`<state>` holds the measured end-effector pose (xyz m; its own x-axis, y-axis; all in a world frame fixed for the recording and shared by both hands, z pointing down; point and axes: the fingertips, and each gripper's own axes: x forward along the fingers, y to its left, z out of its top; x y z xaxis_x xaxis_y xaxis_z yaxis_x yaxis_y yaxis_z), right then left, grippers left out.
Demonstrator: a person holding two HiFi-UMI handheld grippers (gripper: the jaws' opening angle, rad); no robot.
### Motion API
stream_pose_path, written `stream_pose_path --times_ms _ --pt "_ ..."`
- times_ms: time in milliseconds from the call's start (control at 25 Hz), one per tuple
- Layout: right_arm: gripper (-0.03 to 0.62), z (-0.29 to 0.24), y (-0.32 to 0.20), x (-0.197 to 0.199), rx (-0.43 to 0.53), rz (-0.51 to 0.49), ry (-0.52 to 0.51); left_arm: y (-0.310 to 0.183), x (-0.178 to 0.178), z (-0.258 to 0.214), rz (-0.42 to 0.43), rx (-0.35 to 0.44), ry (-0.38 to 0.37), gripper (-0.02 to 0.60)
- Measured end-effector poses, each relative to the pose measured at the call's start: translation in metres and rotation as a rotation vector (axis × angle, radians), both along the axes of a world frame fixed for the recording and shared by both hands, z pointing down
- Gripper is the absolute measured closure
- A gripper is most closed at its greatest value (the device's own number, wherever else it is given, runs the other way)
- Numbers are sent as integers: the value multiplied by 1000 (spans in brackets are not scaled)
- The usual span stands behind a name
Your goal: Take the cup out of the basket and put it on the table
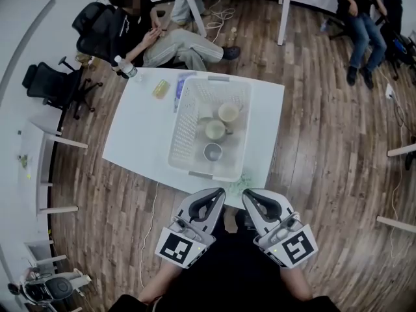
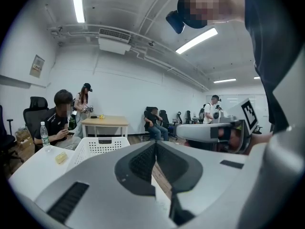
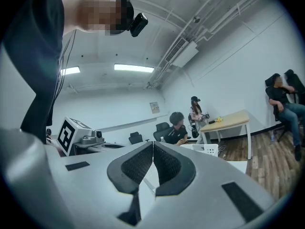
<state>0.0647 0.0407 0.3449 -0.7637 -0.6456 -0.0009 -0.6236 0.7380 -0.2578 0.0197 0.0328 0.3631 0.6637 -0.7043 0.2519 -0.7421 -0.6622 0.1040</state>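
The grey cup stands upright at the near end of the basket, just beyond that basket's near rim from two clenched, empty grippers, the left gripper seemingly slightly nearer than the right gripper.

The right gripper is seen at lower centre, its jaws pressed together with nothing held between. A white basket is glimpsed just right of them, a wooden table farther right.
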Motion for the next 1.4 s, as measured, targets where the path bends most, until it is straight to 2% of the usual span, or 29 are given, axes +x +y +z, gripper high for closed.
stream_pose_path --times_ms 200,320,400,520,600,680,800,1120,1240,1400 --pt "568 -3 -7 7 4 83 8 -26 -8 11 64 9 -66 571" --pt "568 -4 -9 16 8 152 26 -40 -11 27 150 39 -170 570" --pt "568 -4 -10 21 8 205 33 -49 -16 43 204 35 -243 569" --pt "568 -6 -11 26 9 277 46 -67 -22 62 267 18 -313 565" --pt "568 -7 -10 28 8 322 53 -82 -25 74 305 10 -364 547" --pt "568 -8 -8 31 2 373 62 -99 -26 90 351 -5 -425 496" --pt "568 -9 -3 36 -8 451 77 -124 -24 115 421 -49 -524 438" --pt "568 -10 20 49 -31 631 118 -171 -22 201 501 -219 -743 357" --pt "568 -10 27 56 -36 684 129 -176 -22 236 521 -324 -786 334" --pt "568 -10 35 62 -41 733 136 -188 -24 264 488 -414 -795 336"
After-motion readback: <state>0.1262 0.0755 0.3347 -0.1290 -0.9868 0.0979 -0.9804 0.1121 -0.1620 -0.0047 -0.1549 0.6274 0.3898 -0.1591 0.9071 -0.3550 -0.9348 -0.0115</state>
